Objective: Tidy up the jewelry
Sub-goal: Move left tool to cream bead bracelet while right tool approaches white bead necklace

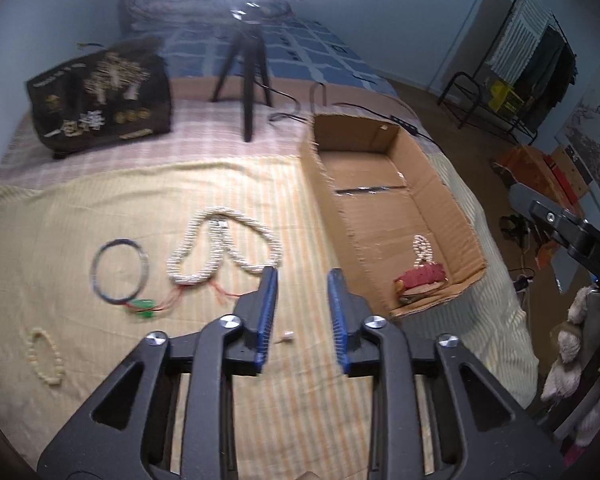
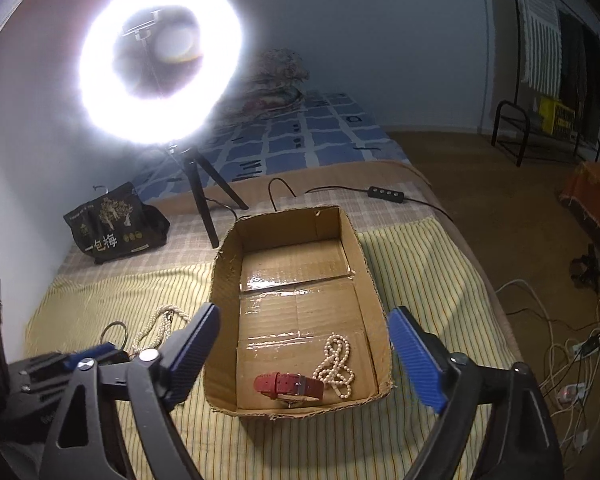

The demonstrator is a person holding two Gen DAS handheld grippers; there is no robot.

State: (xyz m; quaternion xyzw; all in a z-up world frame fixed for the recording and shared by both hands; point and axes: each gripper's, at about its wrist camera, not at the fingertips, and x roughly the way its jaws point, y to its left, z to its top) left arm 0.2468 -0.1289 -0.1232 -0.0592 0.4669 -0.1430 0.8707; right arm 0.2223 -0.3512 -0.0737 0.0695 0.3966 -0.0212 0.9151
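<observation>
An open cardboard box [image 1: 428,200] [image 2: 224,280] stands on the striped bedspread. In its near end lie a red watch [image 2: 288,385] [image 1: 420,280] and a small pearl strand [image 2: 337,364] [image 1: 421,247]. Left of the box lie a long pearl necklace [image 1: 224,248] [image 2: 158,326], a dark wire bangle [image 1: 120,270], green beads on red thread [image 1: 144,306] and a cream bead bracelet [image 1: 46,356]. My left gripper [image 1: 302,280] is open and empty, just right of the long necklace. My right gripper [image 2: 304,328] is wide open and empty above the box's near end.
A ring light on a black tripod [image 1: 244,80] [image 2: 204,200] stands behind the box, its cable and switch [image 2: 386,194] trailing right. A black printed bag [image 1: 100,100] [image 2: 116,224] sits at the back left. A tiny pale piece [image 1: 287,337] lies between my left fingers. Cables [image 2: 560,352] lie on the floor.
</observation>
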